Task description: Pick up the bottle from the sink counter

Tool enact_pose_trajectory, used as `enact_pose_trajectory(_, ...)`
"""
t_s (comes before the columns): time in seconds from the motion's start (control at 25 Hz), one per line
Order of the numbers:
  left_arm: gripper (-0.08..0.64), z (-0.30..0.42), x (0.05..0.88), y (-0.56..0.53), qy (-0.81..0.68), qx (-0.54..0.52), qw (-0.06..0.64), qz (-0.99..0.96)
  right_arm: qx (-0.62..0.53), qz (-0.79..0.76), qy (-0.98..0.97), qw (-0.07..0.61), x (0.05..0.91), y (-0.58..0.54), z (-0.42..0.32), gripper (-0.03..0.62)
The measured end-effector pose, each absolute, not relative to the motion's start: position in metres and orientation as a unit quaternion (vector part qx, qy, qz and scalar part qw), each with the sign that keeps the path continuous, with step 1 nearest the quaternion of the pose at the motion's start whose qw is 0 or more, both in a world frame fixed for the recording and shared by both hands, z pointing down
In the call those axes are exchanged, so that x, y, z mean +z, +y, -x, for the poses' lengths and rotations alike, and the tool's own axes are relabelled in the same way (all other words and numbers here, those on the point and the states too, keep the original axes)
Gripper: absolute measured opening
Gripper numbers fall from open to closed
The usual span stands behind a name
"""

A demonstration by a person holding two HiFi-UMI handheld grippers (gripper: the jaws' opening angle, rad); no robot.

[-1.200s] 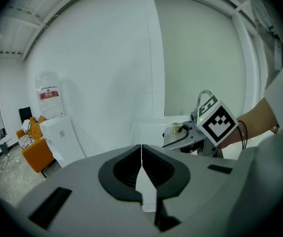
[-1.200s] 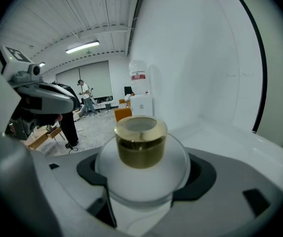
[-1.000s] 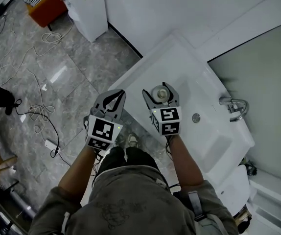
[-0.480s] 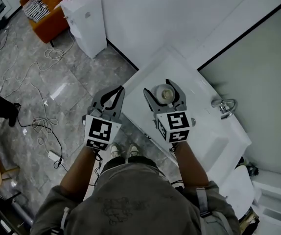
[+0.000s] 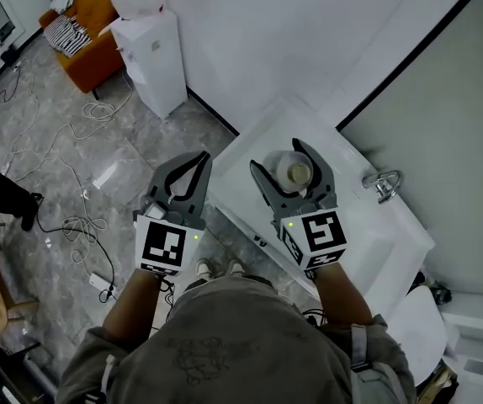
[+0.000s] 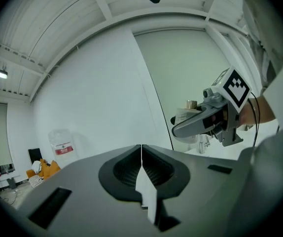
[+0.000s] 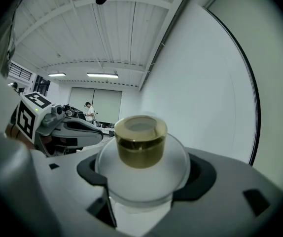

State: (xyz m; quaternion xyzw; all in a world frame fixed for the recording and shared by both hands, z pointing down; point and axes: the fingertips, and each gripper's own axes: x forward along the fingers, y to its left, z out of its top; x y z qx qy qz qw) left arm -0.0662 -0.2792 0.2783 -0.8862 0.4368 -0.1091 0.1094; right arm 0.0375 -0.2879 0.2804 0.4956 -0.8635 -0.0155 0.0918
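A clear bottle [image 5: 294, 172] with a gold-coloured cap [image 7: 140, 141] sits between the jaws of my right gripper [image 5: 280, 160], which is shut on it and holds it upright above the white sink counter [image 5: 246, 146]. In the right gripper view the bottle's rounded shoulder [image 7: 141, 174] fills the gap between the jaws. My left gripper [image 5: 198, 163] hovers to the left, off the counter's edge and over the floor, shut with nothing in it. In the left gripper view its jaws meet in a line, and the right gripper [image 6: 205, 120] shows beyond with the bottle [image 6: 185, 115].
A chrome faucet [image 5: 382, 182] stands at the counter's right end by the basin [image 5: 374, 234]. A white water dispenser [image 5: 147, 53] and an orange seat [image 5: 86, 53] stand at the back left. Cables [image 5: 65, 213] trail over the grey tiled floor.
The right gripper has closed round the bottle and raised it off the counter towards the camera. The left gripper stayed shut beside it. The head view has shifted a little.
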Motion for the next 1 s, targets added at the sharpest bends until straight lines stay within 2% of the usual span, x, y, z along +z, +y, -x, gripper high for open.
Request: enact_pose_trajectory(1.0, 0.018, 0.089, 0.312, -0.226, 0.418, -0.146, 0.091, 0.892, 0.021, -0.494, -0.862, 0.113, 0.309, -0.229, -0.033, 0.322)
